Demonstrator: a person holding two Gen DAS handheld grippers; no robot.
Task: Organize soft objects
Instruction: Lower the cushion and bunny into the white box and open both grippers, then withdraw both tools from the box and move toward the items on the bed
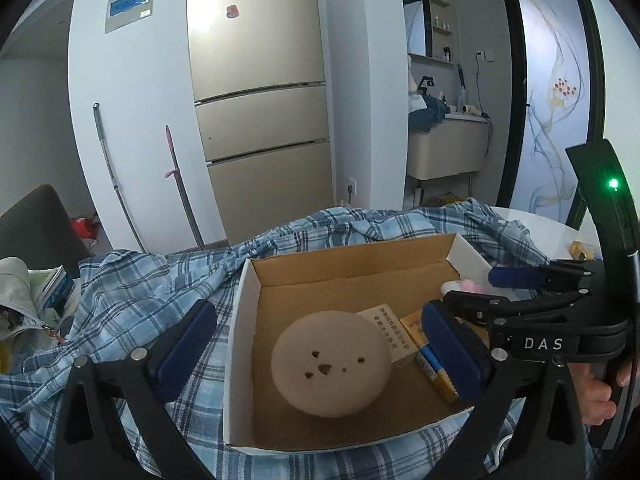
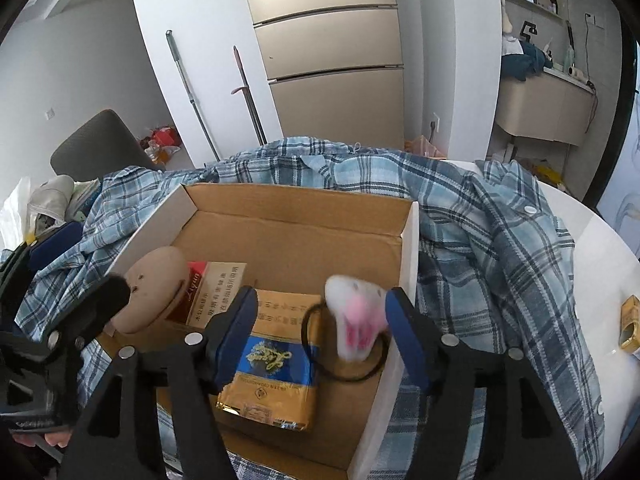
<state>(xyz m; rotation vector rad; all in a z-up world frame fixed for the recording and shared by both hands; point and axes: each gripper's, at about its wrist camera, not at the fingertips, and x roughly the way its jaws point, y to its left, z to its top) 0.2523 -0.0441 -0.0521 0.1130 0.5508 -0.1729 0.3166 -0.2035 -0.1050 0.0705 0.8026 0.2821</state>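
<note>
An open cardboard box (image 1: 244,320) (image 2: 408,248) rests on a blue plaid shirt (image 1: 140,292) (image 2: 500,240). A round beige squishy (image 1: 330,364) (image 2: 154,292) with small holes lies inside it, and my left gripper (image 1: 318,346) (image 2: 88,264) stands wide open astride it without touching. A white and pink plush (image 2: 358,320) (image 1: 454,286) on a black elastic loop (image 2: 340,374) is blurred between the fingers of my right gripper (image 2: 320,332) (image 1: 472,288), close to the right pad. Those jaws are open, wider than the plush.
Cigarette packs lie on the box floor: a blue and gold pack (image 2: 272,364) and a red one (image 2: 212,292). Another yellow pack (image 2: 630,322) sits on the white table (image 2: 600,248) at right. Books and a bag (image 1: 24,300) lie at left. A fridge (image 1: 260,80) and mops stand beyond.
</note>
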